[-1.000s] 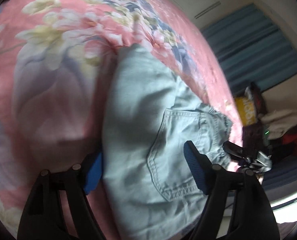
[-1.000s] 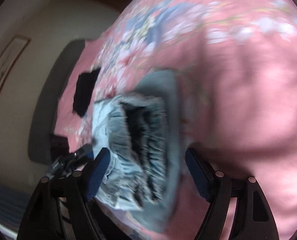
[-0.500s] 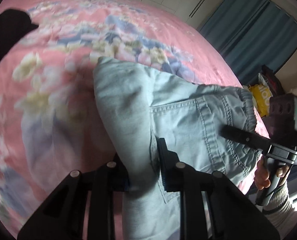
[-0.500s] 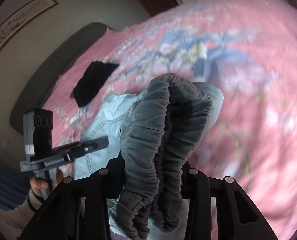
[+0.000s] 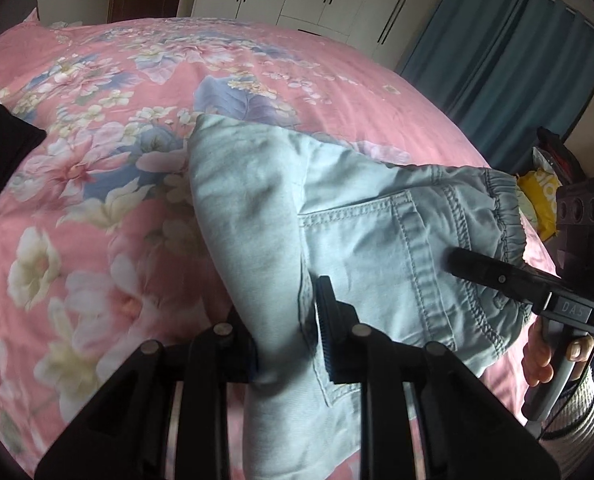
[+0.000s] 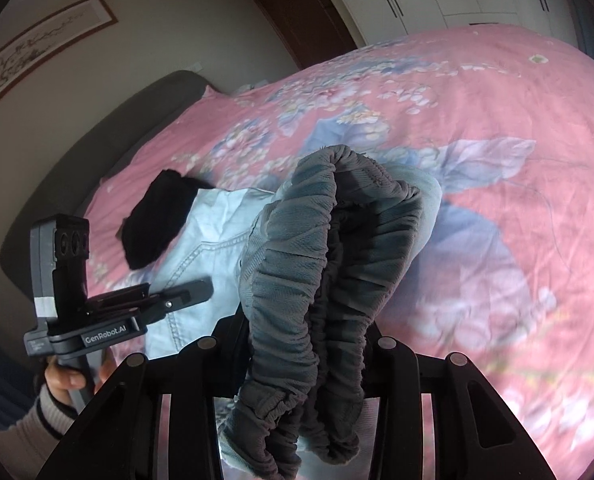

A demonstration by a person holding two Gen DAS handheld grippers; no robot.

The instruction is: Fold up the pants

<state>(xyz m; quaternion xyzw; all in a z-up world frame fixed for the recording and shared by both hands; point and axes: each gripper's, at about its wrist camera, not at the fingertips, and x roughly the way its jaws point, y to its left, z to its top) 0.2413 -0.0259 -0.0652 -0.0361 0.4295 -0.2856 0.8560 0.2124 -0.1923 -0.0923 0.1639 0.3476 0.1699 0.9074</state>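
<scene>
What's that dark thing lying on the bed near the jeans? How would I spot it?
Start at the big bed with the pink floral cover. Beside the pale blue denim pants, toward the grey padded headboard, lies a crumpled black cloth. It is the only plain black item on the bed, with no print or stitching visible.

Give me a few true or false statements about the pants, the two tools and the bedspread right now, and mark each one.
1. The left tool is shut on the pants. True.
2. The right tool is open with nothing in it. False: it grips the gathered waistband.
3. The bedspread is plain blue. False: it is pink with flowers.
4. A dark garment lies on the bed beyond the pants. True.
</scene>
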